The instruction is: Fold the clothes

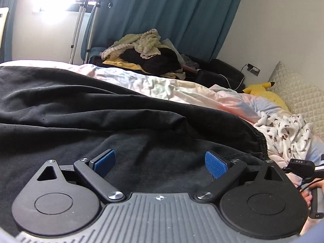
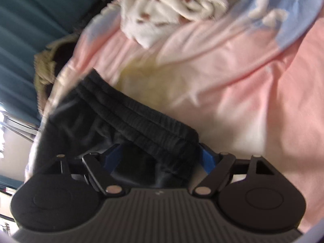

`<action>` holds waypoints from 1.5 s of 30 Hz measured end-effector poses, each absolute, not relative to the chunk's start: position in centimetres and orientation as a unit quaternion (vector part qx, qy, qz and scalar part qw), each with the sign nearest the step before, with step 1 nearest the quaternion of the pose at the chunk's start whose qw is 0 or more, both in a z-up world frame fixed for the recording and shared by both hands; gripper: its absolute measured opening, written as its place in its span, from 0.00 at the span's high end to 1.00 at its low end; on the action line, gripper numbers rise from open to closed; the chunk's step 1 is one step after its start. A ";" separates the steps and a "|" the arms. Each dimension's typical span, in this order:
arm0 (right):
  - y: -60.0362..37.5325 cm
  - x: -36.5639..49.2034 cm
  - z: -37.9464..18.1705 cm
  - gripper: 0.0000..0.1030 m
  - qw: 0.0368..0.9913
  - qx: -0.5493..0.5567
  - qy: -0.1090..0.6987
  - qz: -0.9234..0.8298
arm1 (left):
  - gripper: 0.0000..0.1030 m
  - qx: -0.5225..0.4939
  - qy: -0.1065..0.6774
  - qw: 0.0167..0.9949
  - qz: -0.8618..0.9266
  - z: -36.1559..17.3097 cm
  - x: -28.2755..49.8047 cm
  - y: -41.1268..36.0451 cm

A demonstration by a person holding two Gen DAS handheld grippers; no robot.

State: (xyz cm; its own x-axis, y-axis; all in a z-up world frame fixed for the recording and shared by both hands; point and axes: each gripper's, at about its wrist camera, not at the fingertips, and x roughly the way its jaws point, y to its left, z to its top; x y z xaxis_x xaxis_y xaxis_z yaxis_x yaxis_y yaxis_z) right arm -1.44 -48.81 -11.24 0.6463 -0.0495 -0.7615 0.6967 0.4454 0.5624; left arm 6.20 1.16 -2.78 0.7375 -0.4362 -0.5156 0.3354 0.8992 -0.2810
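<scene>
Your left hand-held gripper [image 1: 160, 163] is hovering low in the frame with its blue pads spread apart, nothing between them, over the black cotton trousers [image 1: 85, 109] that are lying across the bed's pink and pastel cover [image 1: 182, 90]. Your right hand-held gripper [image 2: 160, 159] is straddling the trousers' ribbed elastic waistband [image 2: 141, 119]; jaws wide, contact unclear through blur. A white spotted fleece [image 2: 172, 6] is sitting at upper centre.

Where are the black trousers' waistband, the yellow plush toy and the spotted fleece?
Waistband [image 2: 141, 119]: right wrist view, ribbed elastic.
Yellow plush toy [image 1: 258, 89]: left wrist view, head.
Spotted fleece [image 1: 283, 133]: left wrist view, middle.
</scene>
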 end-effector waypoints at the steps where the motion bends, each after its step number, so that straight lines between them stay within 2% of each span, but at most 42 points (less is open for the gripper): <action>1: -49.0 -1.6 -11.6 0.24 0.774 0.475 0.344 -0.241 | 0.06 -0.084 0.297 0.928 -0.209 -2.9 6.1 1.1; 3: -49.0 -2.1 -11.5 0.27 0.772 0.480 0.339 -0.243 | 0.06 -0.089 0.301 0.924 -0.220 -2.9 5.9 0.9; 5: -48.9 -2.4 -10.7 0.66 0.783 0.469 0.326 -0.246 | 0.06 -0.093 0.303 0.920 -0.232 -2.9 5.7 0.8; 7: -48.5 -2.6 -9.3 0.82 0.806 0.449 0.303 -0.238 | 0.06 -0.093 0.299 0.919 -0.239 -3.1 5.5 0.5; 13: -47.3 -6.3 -5.7 0.85 0.824 0.502 0.160 -0.209 | 0.06 -0.074 0.299 0.923 -0.229 -4.0 5.0 0.2; 16: -46.7 -8.0 -5.8 0.86 0.797 0.514 0.187 -0.257 | 0.06 -0.071 0.309 0.922 -0.223 -4.1 4.9 0.3; 19: -46.9 -8.7 -8.1 0.84 0.739 0.552 0.259 -0.285 | 0.06 -0.073 0.312 0.920 -0.225 -4.2 4.8 0.2; 21: -47.4 -8.7 -8.4 0.76 0.734 0.551 0.267 -0.292 | 0.06 -0.066 0.311 0.922 -0.222 -4.1 4.7 -0.1; 23: -47.5 -9.0 -8.3 0.49 0.730 0.545 0.267 -0.316 | 0.06 -0.062 0.310 0.923 -0.220 -4.2 4.5 -0.3; 26: -47.7 -9.3 -7.5 0.28 0.741 0.529 0.241 -0.336 | 0.06 -0.060 0.310 0.923 -0.218 -4.3 4.3 -0.3; 27: -47.8 -9.1 -7.2 0.26 0.747 0.521 0.229 -0.343 | 0.06 -0.061 0.311 0.923 -0.217 -4.4 4.2 -0.3; 29: -48.1 -8.6 -6.6 0.22 0.760 0.506 0.204 -0.355 | 0.06 -0.060 0.314 0.923 -0.213 -4.6 4.3 -0.4; 33: -49.1 -3.9 -5.4 0.21 0.818 0.459 0.178 -0.297 | 0.06 -0.068 0.320 0.921 -0.212 -5.0 4.7 -0.5; 38: -49.7 4.1 -5.8 0.19 0.855 0.449 0.177 -0.189 | 0.06 -0.089 0.330 0.916 -0.211 -5.7 5.5 -0.5; 42: -51.6 9.7 -7.5 0.18 0.866 0.424 0.192 -0.181 | 0.06 -0.092 0.349 0.910 -0.205 -6.6 6.5 -0.7; 45: -53.1 11.7 -10.8 0.18 0.838 0.501 0.186 -0.112 | 0.06 -0.092 0.363 0.905 -0.201 -7.1 7.4 -1.3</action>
